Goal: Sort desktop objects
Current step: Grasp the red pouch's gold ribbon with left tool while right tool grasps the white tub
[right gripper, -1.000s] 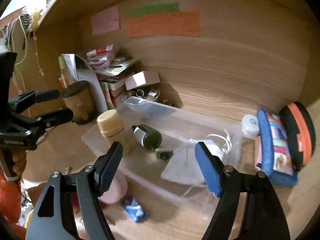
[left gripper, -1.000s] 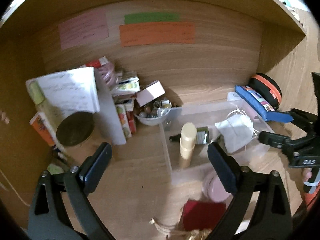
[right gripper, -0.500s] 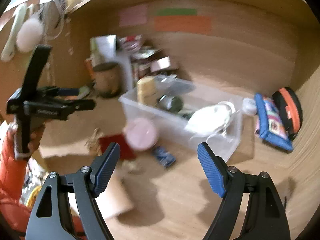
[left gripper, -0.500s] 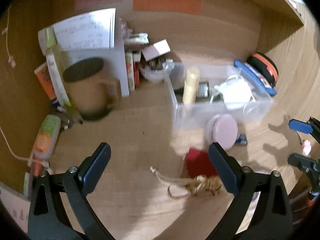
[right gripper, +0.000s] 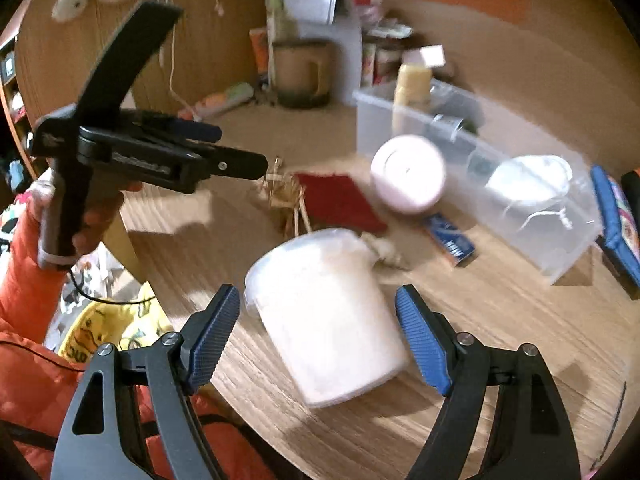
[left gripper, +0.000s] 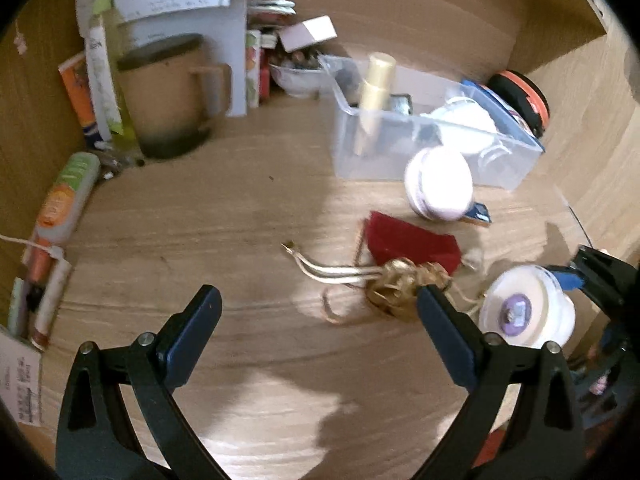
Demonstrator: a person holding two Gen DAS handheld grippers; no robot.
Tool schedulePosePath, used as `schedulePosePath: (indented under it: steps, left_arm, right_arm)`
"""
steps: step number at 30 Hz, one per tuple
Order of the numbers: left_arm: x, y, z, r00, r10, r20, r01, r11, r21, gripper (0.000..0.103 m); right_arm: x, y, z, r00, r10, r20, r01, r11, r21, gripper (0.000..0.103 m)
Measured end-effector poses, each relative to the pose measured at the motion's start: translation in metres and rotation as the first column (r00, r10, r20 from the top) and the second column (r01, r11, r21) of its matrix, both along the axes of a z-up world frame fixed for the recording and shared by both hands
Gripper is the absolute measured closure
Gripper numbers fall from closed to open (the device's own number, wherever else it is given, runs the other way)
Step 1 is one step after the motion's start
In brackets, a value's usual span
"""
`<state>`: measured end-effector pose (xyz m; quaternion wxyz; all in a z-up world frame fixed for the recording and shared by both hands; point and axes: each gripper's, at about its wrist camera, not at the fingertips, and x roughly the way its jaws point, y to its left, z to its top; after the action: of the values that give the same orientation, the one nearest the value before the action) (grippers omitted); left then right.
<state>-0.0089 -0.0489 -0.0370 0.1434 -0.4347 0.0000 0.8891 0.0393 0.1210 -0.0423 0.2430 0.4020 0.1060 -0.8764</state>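
From my left wrist camera, the left hand-held gripper (left gripper: 316, 316) has its jaws wide apart with only bare wooden surface (left gripper: 208, 216) between them. Just past its right finger lies a tangle of gold cord (left gripper: 396, 284) against a red pouch (left gripper: 408, 242). Beyond that, a round pink-white case (left gripper: 438, 182) leans on the front wall of a clear plastic bin (left gripper: 380, 152), which holds a cream bottle (left gripper: 376, 84) and a white mask (left gripper: 466, 120). A white lidded tub (left gripper: 524, 306) sits at the right, near the other gripper's blue tips. A brown mug (left gripper: 168, 96) stands far left.

From my right wrist camera, the right hand-held gripper (right gripper: 318, 322) is spread apart around the white lidded tub (right gripper: 324, 316), which sits tilted between the blue pads (right gripper: 418, 332); I see a gap on each side, so no contact. The left gripper (right gripper: 224, 152), held by a hand (right gripper: 92, 220) in an orange sleeve, hovers over the gold cord (right gripper: 280, 188). The clear bin (right gripper: 480, 184) lies behind.
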Motion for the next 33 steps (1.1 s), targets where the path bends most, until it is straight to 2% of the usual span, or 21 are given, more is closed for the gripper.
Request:
schedulePosePath:
  steps: [5,11,18,19,21,22,24,27,30,33]
  left_arm:
    - [0.004,0.021,-0.001,0.998,-0.065,-0.011,0.065,0.998,-0.024,0.004]
    - [-0.009,0.046,-0.011,0.993,-0.115,0.026,0.116,0.991,-0.062,0.004]
    - [-0.025,0.057,-0.022,0.992,-0.116,0.055,0.12,0.989,-0.083,0.005]
    - [-0.026,0.056,-0.022,0.993,-0.11,0.051,0.114,0.99,-0.077,0.008]
    - [-0.028,0.056,-0.022,0.993,-0.111,0.049,0.115,0.991,-0.073,0.025]
    - [-0.03,0.056,-0.021,0.993,-0.109,0.043,0.112,0.991,-0.073,0.028]
    - [-0.031,0.057,-0.019,0.993,-0.113,0.031,0.114,0.991,-0.068,0.043]
    - [-0.032,0.058,-0.017,0.993,-0.115,0.022,0.116,0.991,-0.065,0.059]
    - [-0.033,0.054,-0.011,0.994,-0.11,0.002,0.11,0.993,-0.046,0.068]
    - [-0.033,0.046,-0.004,0.994,-0.107,-0.017,0.107,0.994,-0.009,0.073]
  right_arm:
    - [-0.004,0.007,-0.005,1.0,-0.012,0.006,0.012,0.999,-0.044,0.029]
    - [0.003,0.008,-0.004,0.999,-0.038,-0.038,0.038,0.999,-0.02,0.033]
    - [-0.006,0.042,-0.003,0.99,-0.142,-0.008,0.142,0.988,-0.064,0.036]
    - [-0.008,0.049,-0.002,0.986,-0.169,-0.009,0.168,0.983,-0.073,0.037]
    - [-0.01,0.061,-0.001,0.975,-0.221,-0.026,0.219,0.973,-0.08,0.037]
    - [-0.01,0.065,0.001,0.971,-0.237,-0.034,0.234,0.969,-0.079,0.037]
    - [-0.012,0.074,0.004,0.964,-0.262,-0.036,0.258,0.962,-0.095,0.037]
    - [-0.016,0.085,0.011,0.961,-0.276,-0.015,0.271,0.953,-0.135,0.038]
    - [-0.021,0.088,0.015,0.958,-0.286,-0.02,0.281,0.95,-0.136,0.039]
    - [-0.021,0.091,0.017,0.957,-0.291,-0.015,0.286,0.948,-0.143,0.039]
